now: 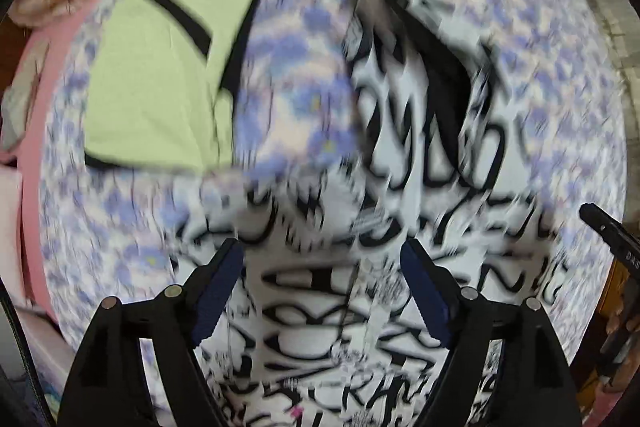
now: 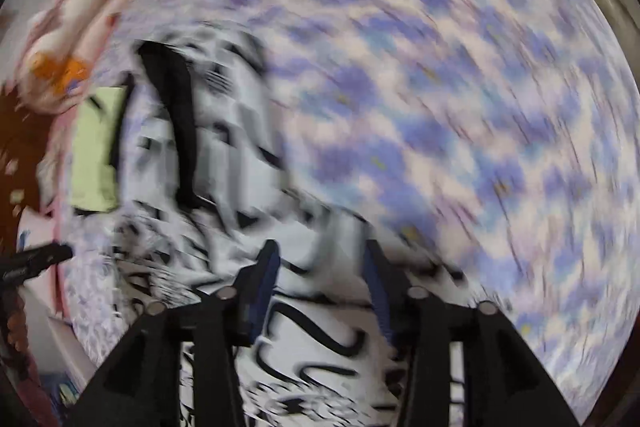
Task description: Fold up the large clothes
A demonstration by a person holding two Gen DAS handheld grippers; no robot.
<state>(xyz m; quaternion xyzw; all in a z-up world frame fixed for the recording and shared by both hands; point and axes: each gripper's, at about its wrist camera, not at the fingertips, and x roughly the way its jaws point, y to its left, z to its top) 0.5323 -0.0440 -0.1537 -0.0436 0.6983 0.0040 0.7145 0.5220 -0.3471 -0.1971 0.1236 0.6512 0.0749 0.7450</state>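
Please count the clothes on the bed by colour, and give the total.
Black-and-white print garment: 1
Light green garment with black trim: 1
Total: 2 clothes, both on the blue floral bedsheet.

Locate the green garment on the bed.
The green garment lies folded on the floral sheet, upper left in the left wrist view, left of the black-and-white garment; the right wrist view shows it at the far left edge.
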